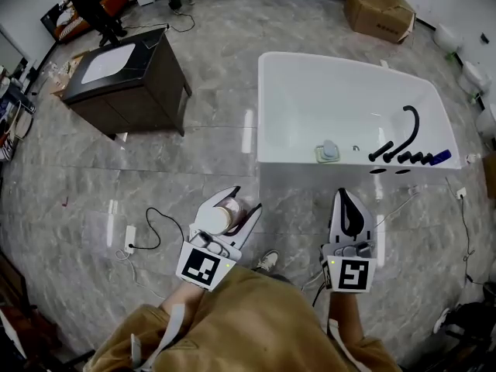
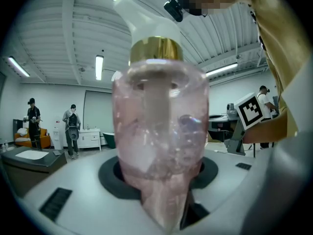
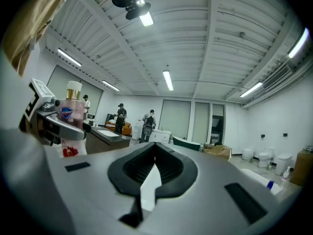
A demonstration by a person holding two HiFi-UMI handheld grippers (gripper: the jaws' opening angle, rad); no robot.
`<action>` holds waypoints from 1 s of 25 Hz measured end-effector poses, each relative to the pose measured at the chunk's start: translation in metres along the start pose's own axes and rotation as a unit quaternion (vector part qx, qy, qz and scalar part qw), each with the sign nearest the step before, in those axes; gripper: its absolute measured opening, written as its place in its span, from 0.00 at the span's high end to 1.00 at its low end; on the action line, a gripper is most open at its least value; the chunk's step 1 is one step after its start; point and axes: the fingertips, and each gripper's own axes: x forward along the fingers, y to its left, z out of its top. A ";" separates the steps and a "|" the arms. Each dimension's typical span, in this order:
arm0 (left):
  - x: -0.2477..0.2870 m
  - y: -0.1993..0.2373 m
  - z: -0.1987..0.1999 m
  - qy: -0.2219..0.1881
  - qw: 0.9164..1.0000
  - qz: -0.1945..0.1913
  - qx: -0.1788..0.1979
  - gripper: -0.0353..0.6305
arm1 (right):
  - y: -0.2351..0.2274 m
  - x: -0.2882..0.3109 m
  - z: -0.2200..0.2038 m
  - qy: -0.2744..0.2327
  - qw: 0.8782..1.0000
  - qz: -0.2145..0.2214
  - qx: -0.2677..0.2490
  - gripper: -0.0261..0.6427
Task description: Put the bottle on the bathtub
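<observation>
Pink-tinted clear plastic pump bottle with a gold collar and white pump head is sitting clamped in our left gripper. The jaws are squeezing it mid-body and the pump end is pointing up. We're holding it in the air over the grey marble floor, well short of the white bathtub. Our right gripper is hanging alongside with its jaws pressed together on nothing.

Step in hand, as we're reading it: getting the bottle over to the tub. Doing it well:
- we should be holding the bottle upright with a steady squeeze, since smooth round plastic is likely to slip
- we should be aiming for the flat near rim, left of the black faucet set, where the ledge is looking bare
- we should be seating the base flat before letting go. A tall narrow bottle is likely to tip into the tub or onto the floor.

Look of the thing: in the right gripper view it's showing a blue label up high and a red patch near the base. Fill level is probably low, though lens distortion is making that hard to call.
</observation>
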 end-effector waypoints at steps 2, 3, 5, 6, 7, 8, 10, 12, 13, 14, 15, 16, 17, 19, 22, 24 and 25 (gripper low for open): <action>0.012 -0.001 0.000 0.002 1.000 0.001 0.001 0.65 | -0.009 0.005 -0.004 0.000 1.000 0.002 0.005 0.95; 0.017 -0.002 0.000 0.003 1.000 0.000 0.001 0.65 | -0.012 0.007 -0.006 0.001 1.000 0.003 0.007 0.95; 0.026 -0.003 0.001 0.004 1.000 -0.002 0.002 0.65 | -0.018 0.011 -0.009 0.003 1.000 0.003 0.009 0.95; 0.030 -0.003 0.002 0.005 1.000 -0.003 0.002 0.65 | -0.021 0.012 -0.011 0.004 1.000 0.003 0.010 0.95; 0.034 -0.003 0.002 0.005 1.000 -0.005 0.003 0.65 | -0.022 0.014 -0.012 0.005 1.000 0.002 0.011 0.95; 0.038 -0.002 0.002 0.005 1.000 -0.006 0.003 0.65 | -0.024 0.015 -0.013 0.007 1.000 0.001 0.011 0.95; 0.046 0.001 0.003 0.002 1.000 -0.010 0.003 0.65 | -0.027 0.018 -0.015 0.011 1.000 -0.002 0.011 0.95; 0.054 0.005 0.003 -0.001 1.000 -0.017 0.003 0.65 | -0.028 0.023 -0.015 0.015 1.000 -0.006 0.010 0.95; 0.057 0.007 0.002 -0.001 1.000 -0.022 0.003 0.65 | -0.029 0.026 -0.015 0.017 1.000 -0.009 0.008 0.95; 0.061 0.010 0.001 0.000 1.000 -0.027 0.002 0.65 | -0.030 0.029 -0.014 0.018 1.000 -0.012 0.006 0.95; 0.065 0.012 -0.001 0.000 0.999 -0.033 0.002 0.65 | -0.031 0.032 -0.013 0.019 1.000 -0.017 0.003 0.95; 0.069 0.015 -0.002 0.000 0.999 -0.039 0.001 0.65 | -0.033 0.036 -0.012 0.020 1.000 -0.023 0.002 0.95; 0.074 0.017 -0.004 0.000 0.999 -0.044 0.001 0.65 | -0.034 0.039 -0.012 0.023 0.999 -0.028 0.001 0.95; 0.083 0.023 -0.006 0.000 0.999 -0.054 -0.001 0.65 | -0.035 0.045 -0.013 0.029 0.999 -0.035 0.000 0.95; 0.099 0.036 -0.010 0.001 0.998 -0.067 -0.004 0.65 | -0.035 0.061 -0.016 0.035 0.998 -0.044 -0.002 0.95; 0.109 0.043 -0.015 0.004 0.997 -0.076 -0.007 0.65 | -0.034 0.070 -0.020 0.042 0.998 -0.048 -0.001 0.95; 0.113 0.047 -0.018 0.007 0.997 -0.079 -0.009 0.65 | -0.032 0.075 -0.023 0.046 0.998 -0.048 -0.002 0.95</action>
